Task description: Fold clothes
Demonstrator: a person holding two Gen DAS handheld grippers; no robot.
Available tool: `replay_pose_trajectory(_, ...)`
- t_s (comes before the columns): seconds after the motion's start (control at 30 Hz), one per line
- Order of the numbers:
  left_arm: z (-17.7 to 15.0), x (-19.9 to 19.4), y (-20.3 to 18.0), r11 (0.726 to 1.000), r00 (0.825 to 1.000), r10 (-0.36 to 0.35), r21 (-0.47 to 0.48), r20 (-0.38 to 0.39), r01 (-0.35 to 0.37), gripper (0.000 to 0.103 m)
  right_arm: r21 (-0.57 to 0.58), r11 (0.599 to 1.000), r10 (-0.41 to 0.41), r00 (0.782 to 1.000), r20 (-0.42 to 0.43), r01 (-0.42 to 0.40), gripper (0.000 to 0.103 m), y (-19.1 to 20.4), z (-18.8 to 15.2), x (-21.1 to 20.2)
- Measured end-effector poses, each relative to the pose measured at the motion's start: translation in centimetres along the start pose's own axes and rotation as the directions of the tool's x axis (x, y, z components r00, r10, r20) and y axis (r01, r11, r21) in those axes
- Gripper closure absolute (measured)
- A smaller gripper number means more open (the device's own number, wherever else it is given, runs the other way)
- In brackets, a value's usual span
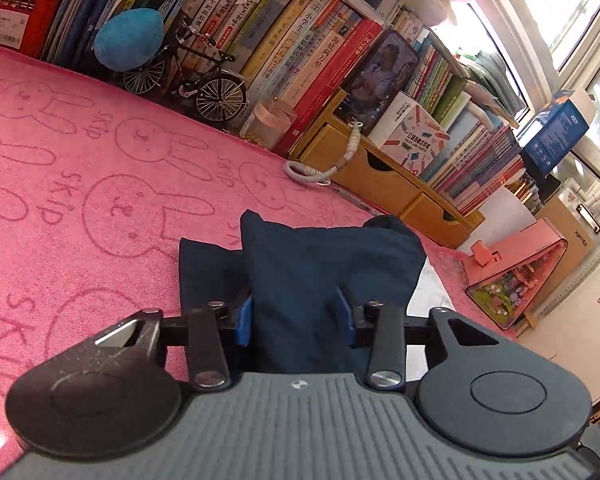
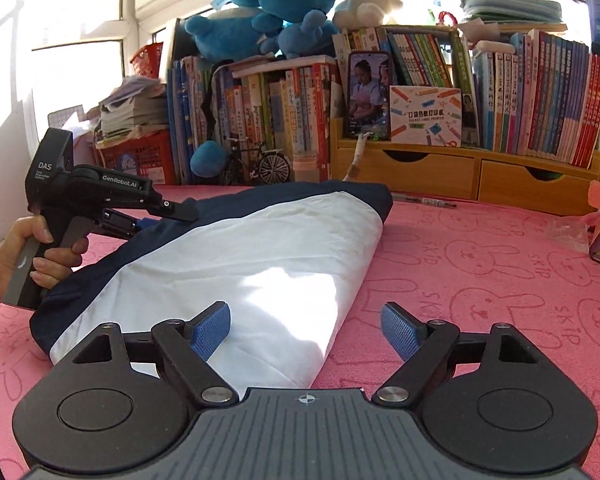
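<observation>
My left gripper point(image 1: 296, 312) pinches a raised fold of the navy-and-white garment point(image 2: 236, 264), which lies partly folded on the pink rabbit-print cloth point(image 2: 480, 264). My right gripper point(image 2: 306, 330) stands spread at the garment's near edge, gripping nothing.

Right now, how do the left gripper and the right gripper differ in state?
The left gripper has its fingers close together with navy cloth bunched between them; the right gripper has its fingers spread wide with nothing between them. The left one sits at the navy edge of the garment; the right one sits at the white part. Both have blue pads and point over the pink mat.
</observation>
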State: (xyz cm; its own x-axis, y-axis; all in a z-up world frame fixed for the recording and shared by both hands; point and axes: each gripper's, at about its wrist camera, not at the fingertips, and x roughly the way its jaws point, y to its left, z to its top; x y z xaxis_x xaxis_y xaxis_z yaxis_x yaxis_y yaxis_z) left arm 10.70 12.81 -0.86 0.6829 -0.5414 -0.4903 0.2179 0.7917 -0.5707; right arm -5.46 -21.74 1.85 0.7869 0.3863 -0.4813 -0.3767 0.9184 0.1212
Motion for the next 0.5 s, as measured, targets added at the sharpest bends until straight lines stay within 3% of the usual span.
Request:
replay_pose_trajectory(0.07,-0.1,-0.6,-0.2,1.000,0.999,0.002,0.013,0.040,-0.002,0.096,0.065,0.998,0.014,1.000,-0.006,-0.014,0.020,-1.3,0.0,0.5)
replay_pose_trajectory(0.13,-0.3,-1.3,-0.5,0.999,0.997,-0.004,0.037,0.082,0.001,0.099,0.141,0.990,0.036,0.999,-0.014,-0.033,0.020,-2.6,0.1,1.0)
replay_pose_trajectory(0.27,-0.1,-2.4,-1.0,0.997,0.993,-0.009,0.078,0.116,0.000,0.100,0.289,0.954,0.097,0.994,-0.042,-0.081,0.020,-5.2,0.1,2.3)
replay_pose_trajectory(0.5,-0.1,-2.1,-0.1,0.994,0.994,0.038,0.094,0.099,-0.047,0.100,0.392,0.911,0.156,0.986,-0.052,-0.124,0.018,-7.1,0.4,4.3)
